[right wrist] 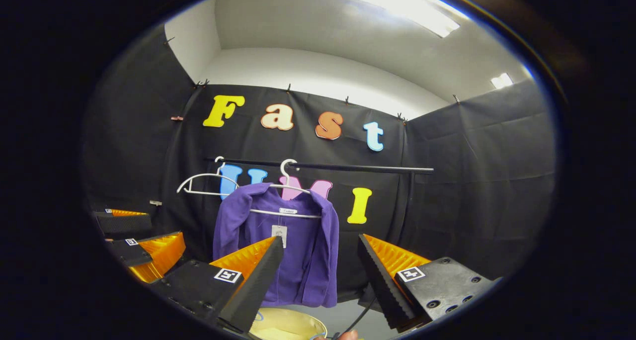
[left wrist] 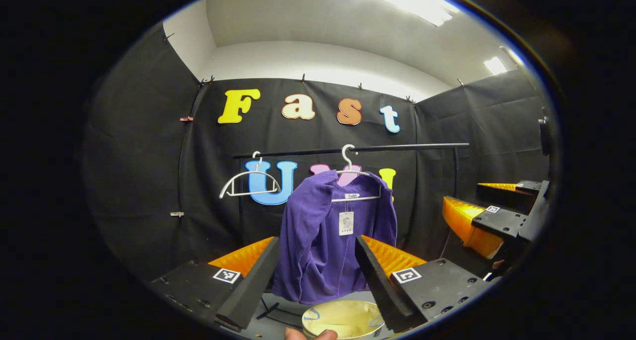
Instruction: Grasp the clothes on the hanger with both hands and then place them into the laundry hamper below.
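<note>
Left gripper view, going left to right: an empty white hanger hangs at centre-left on the black rail. Just right of it a second hanger carries the purple top, draped a bit skewed, with a paper tag at the chest. It hangs free, so both sides look reachable. The left gripper sits at bottom centre, fingers spread wide and empty, framing the top's lower half but apart from it, probably lined up for a side grab. The yellow laundry hamper is at the bottom edge, directly under the garment, so the drop should be short. The right gripper is at far right, well apart from the cloth.

Right gripper view: the left gripper is at lower left. The purple top hangs centre-left. The right gripper is at bottom centre, fingers apart, holding nothing, and the cloth lies behind its left finger. The hamper rim is at the bottom. No grasp has been made yet.
</note>
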`<state>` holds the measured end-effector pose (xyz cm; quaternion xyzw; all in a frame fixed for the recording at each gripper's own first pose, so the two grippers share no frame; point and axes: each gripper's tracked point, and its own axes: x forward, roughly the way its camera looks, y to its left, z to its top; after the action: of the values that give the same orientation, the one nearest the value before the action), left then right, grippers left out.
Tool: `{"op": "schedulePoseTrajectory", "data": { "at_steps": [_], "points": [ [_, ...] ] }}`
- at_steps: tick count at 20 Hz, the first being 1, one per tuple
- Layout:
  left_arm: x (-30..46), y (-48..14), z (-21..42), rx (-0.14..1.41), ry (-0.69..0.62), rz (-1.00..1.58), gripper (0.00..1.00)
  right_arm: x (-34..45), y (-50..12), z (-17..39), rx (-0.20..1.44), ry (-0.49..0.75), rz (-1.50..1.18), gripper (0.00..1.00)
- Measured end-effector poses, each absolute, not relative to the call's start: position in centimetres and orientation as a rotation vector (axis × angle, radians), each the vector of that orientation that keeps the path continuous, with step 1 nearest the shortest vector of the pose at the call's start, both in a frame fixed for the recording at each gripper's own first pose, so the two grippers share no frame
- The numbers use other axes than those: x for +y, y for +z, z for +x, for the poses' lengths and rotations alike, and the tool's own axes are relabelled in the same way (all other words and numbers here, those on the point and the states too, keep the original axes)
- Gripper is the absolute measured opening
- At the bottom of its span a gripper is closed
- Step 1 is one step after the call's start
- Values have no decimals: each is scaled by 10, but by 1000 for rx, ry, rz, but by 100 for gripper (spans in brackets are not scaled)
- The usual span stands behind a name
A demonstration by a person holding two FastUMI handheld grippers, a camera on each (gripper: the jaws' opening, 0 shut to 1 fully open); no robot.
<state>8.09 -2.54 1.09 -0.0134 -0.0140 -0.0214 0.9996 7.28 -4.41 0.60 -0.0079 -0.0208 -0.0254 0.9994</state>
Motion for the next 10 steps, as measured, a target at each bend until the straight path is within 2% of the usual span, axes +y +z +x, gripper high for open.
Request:
{"op": "schedulePoseTrajectory", "data": {
  "at_steps": [2,3,7,10],
  "points": [
    [-29,11,109,-24,-25,-13,92,-56,-2,106,-38,-52,-26,97],
    [-31,10,123,-23,-17,-7,95,-61,-5,123,-41,-51,-25,97],
    [-37,7,187,-33,25,12,95,-77,-20,192,-54,-29,-19,98],
    [-27,-2,235,-10,105,33,95,-78,-37,238,-50,7,7,97]
  ]
}}
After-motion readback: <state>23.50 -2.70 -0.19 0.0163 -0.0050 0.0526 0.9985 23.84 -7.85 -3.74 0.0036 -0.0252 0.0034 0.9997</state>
